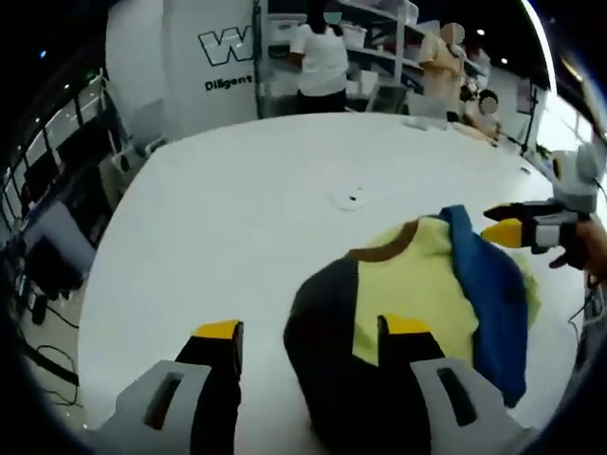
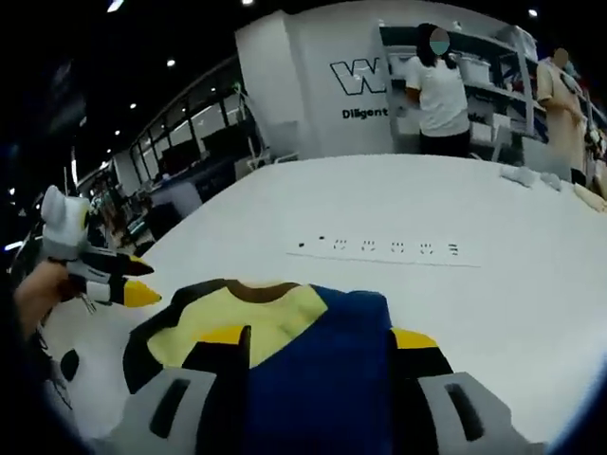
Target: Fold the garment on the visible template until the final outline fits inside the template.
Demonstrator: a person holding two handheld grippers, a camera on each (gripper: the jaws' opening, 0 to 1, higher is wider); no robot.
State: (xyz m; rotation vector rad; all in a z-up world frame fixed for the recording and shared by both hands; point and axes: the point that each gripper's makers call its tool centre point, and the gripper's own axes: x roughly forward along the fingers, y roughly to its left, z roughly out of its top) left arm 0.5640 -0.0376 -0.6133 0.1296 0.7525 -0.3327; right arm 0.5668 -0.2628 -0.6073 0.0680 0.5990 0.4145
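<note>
A large white table takes most of both views, and it reaches far back to a white wall with dark letters and to shelves where a person in a white shirt stands with the back turned. On the table lies the garment, a crumpled piece in yellow, black and blue with a brown collar; in the left gripper view it is at the near right part of the table, and a blue part is folded over the yellow body. I cannot see a template outline under it. In the right gripper view the blue part comes up between the two jaws of the right gripper, and the jaws stand well apart on both sides of it; I cannot tell if they press the cloth or only stand around it. The left gripper has its jaws wide, with the right jaw over the black sleeve area and the left jaw over bare table, and it holds nothing. In the left gripper view the right gripper comes in from the right edge, near the blue part. Further on the table is a small row of dark marks.
</note>
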